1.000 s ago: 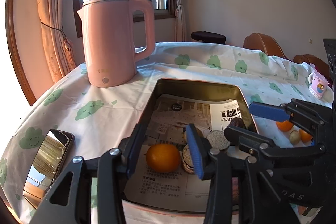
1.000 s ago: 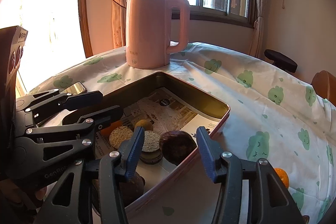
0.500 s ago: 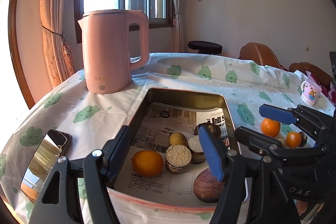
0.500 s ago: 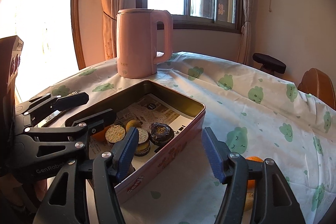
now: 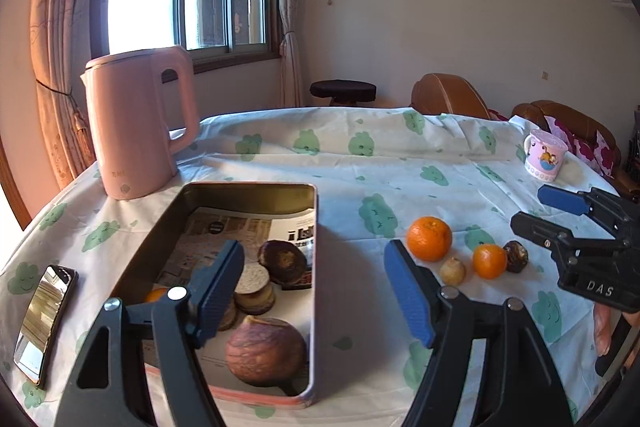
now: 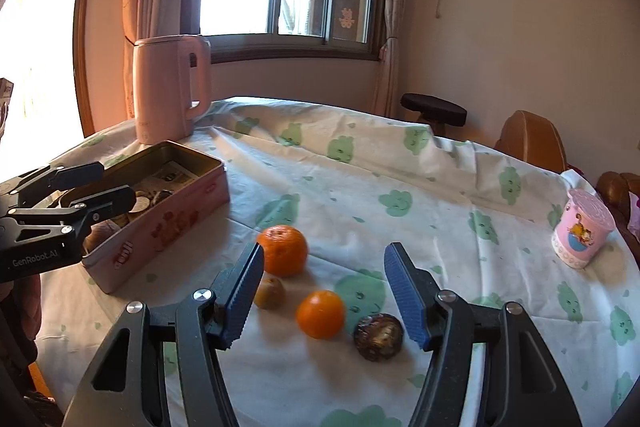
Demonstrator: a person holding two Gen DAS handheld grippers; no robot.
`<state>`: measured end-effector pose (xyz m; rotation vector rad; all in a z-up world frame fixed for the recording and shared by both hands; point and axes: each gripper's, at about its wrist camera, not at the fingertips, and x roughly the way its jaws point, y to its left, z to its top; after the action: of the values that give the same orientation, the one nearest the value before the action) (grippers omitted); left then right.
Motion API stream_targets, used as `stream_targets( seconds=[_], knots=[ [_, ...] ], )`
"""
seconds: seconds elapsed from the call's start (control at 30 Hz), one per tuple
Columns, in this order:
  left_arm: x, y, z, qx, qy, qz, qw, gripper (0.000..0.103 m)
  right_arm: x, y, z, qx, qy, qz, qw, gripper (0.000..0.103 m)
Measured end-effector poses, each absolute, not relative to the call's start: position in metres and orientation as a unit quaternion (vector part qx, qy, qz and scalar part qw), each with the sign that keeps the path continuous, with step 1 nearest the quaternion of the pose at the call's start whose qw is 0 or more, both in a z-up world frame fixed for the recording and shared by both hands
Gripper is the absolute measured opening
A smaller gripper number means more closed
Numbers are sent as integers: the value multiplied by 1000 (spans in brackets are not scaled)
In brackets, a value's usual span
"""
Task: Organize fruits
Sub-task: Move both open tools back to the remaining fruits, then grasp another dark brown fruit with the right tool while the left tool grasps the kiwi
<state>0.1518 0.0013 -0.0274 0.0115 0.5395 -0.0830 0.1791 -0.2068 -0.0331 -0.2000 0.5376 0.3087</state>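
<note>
A pink tin [image 5: 314,267] [image 6: 168,223] lined with newspaper holds several fruits: a large brown one [image 5: 266,351], a dark one [image 5: 282,261], pale round ones [image 5: 252,279] and an orange [image 5: 155,294]. On the cloth to its right lie a large orange [image 5: 429,238] [image 6: 282,249], a small orange [image 5: 489,260] [image 6: 320,313], a tan fruit [image 5: 453,270] [image 6: 270,291] and a dark brown fruit [image 5: 516,256] [image 6: 378,336]. My left gripper [image 5: 316,291] is open and empty above the tin's right edge. My right gripper [image 6: 322,293] is open and empty above the loose fruits.
A pink kettle [image 5: 138,123] [image 6: 170,89] stands behind the tin. A phone [image 5: 44,323] lies at the table's left edge. A pink cartoon mug [image 5: 545,155] [image 6: 582,233] stands at the far right. Chairs and a stool stand beyond the table.
Both grippers have pulled back and swung right, away from the tin. The loose fruits on the cloth now lie in front of the right gripper.
</note>
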Motion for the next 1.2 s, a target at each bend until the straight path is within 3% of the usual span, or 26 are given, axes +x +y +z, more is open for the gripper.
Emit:
stream_targets(
  seconds=[0.57,0.9,1.13,1.2],
  knots=[
    [176,-70,-49,36,322,-110,940,74,185,-255,-55,-74,313,129,938,64],
    [188,-91,-60,56,365,-153,917,55,197,-244,-69,-97,360,152,915,61],
    [202,-97,-69,45,400,-178,898,54,209,-244,-78,-88,396,159,900,53],
    [207,-98,-72,39,409,-183,893,47,212,-244,-81,-84,406,162,895,51]
  ],
)
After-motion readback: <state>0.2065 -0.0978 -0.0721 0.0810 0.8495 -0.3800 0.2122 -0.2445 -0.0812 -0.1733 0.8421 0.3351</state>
